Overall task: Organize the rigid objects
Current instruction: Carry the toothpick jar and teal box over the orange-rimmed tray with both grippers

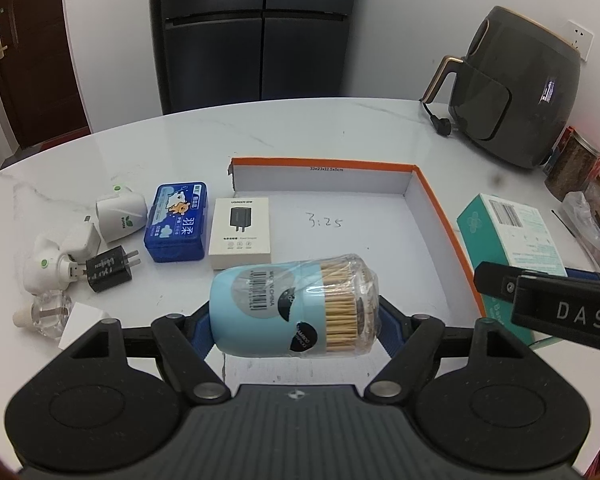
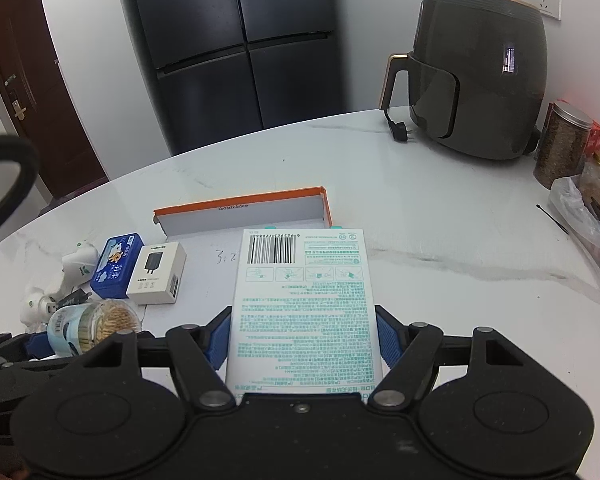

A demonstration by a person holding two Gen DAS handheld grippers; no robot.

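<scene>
My left gripper (image 1: 294,322) is shut on a light blue toothpick jar (image 1: 294,306) lying sideways, its clear lid to the right, above the near edge of the orange-rimmed white tray (image 1: 428,184). My right gripper (image 2: 302,340) is shut on a white and teal box (image 2: 304,300) with a barcode, held flat over the tray (image 2: 240,204). That box (image 1: 512,224) and the right gripper's black body show at the right of the left wrist view. The jar (image 2: 88,326) appears low left in the right wrist view.
Left of the tray lie a white charger box (image 1: 240,232), a blue case (image 1: 178,222), a black plug (image 1: 108,268) and several white plugs (image 1: 120,212). A dark air fryer (image 1: 516,88) and jars (image 2: 560,144) stand at the back right.
</scene>
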